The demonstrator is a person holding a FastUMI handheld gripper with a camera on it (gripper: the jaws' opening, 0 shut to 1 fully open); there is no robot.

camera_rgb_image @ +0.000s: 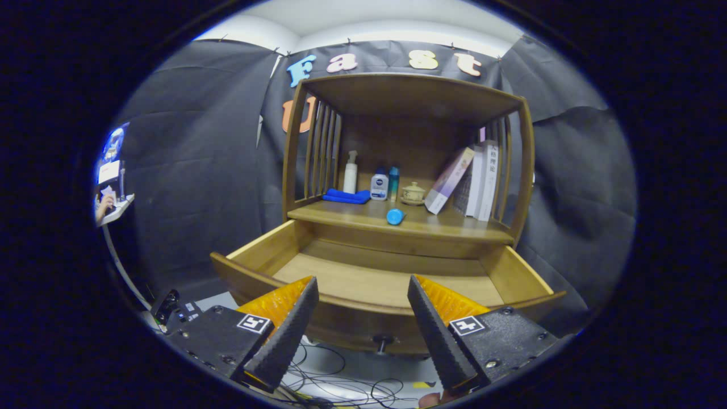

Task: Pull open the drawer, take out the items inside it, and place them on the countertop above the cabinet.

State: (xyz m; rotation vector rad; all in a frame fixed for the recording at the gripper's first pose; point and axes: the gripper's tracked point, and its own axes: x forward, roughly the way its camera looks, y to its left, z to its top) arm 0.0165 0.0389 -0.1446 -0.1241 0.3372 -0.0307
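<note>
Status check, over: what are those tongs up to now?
Tongs open, holding nothing. Drawer pulled out, looks empty. Blue cylinder lying on countertop. Nothing in the way.

Wooden drawer (363,284) pulled fully open, interior bare; small blue item (395,216) lying on the countertop (454,227) above

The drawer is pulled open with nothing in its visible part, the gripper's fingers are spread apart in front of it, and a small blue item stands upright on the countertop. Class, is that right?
Not quite. The gripper view shows the small blue item lying on its side on the countertop, not upright. The rest holds: the drawer is open, its visible part bare, and the gripper is open before it.
</note>
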